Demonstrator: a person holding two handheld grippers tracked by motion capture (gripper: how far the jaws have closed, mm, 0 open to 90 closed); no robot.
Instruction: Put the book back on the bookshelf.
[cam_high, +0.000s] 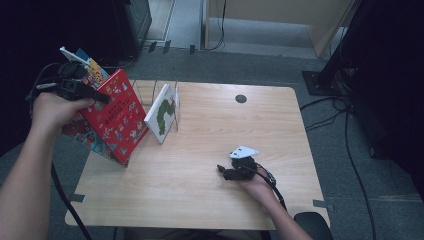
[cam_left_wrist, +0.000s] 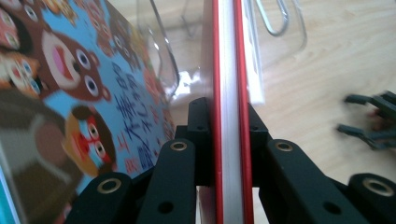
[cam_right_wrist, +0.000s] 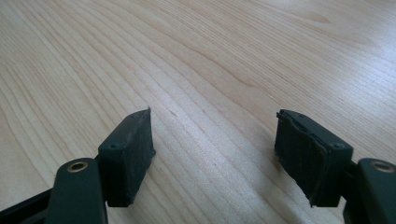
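1. My left claw (cam_left_wrist: 227, 140) is clamped on the edge of a red picture book (cam_high: 116, 115), one jaw pressed to each cover.
2. I hold that book tilted at the table's left edge, its lower corner at the tabletop, just beside a wire book rack (cam_high: 155, 92).
3. Another colourful book (cam_left_wrist: 70, 107) leans close behind the red one, on the side away from the rack.
4. A white book with a green caterpillar (cam_high: 163, 113) already leans in the rack.
5. My right claw (cam_right_wrist: 215, 154) rests low over bare wood near the front right, jaws apart and holding nothing.
6. I judge the shelving part done: one book stands racked, the red one is in hand, and at least one waits.
7. The table (cam_high: 215, 190) is pale wood with a dark round hole (cam_high: 241, 98) near its far edge; grey carpet, cables and dark furniture surround it.
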